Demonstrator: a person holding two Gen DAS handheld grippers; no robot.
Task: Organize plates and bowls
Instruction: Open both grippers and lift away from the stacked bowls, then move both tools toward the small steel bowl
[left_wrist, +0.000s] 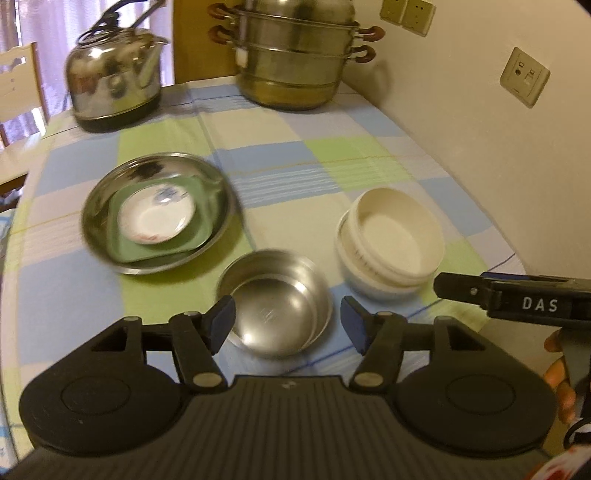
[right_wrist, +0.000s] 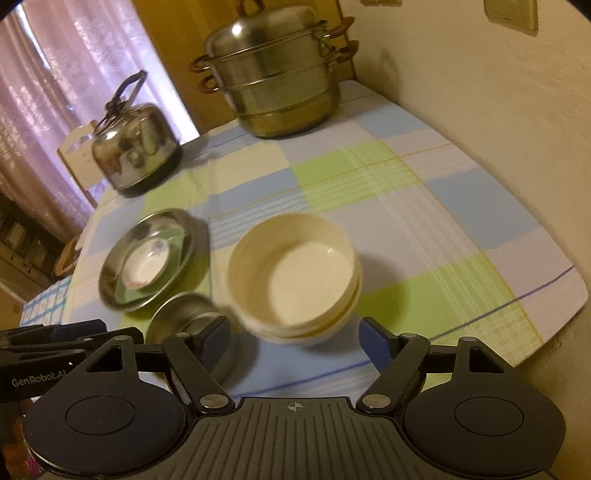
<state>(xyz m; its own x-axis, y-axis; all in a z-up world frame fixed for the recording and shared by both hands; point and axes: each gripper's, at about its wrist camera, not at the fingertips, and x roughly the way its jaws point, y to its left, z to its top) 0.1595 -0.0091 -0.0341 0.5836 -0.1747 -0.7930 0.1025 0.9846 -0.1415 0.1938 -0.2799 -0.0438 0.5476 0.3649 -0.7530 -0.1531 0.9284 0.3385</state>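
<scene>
A small steel bowl stands on the checked cloth just ahead of my left gripper, whose blue pads are open and hold nothing. A stack of cream bowls sits to its right. In the right wrist view the cream bowls lie just beyond my right gripper, also open and empty, with the steel bowl at its left fingertip. Further left a wide steel plate holds a green square dish and a small white saucer; the same plate shows from the right wrist.
A steel kettle and a tiered steamer pot stand at the far end of the table. A wall with sockets runs along the right. The table's right edge is close. The right gripper's body juts in at the right.
</scene>
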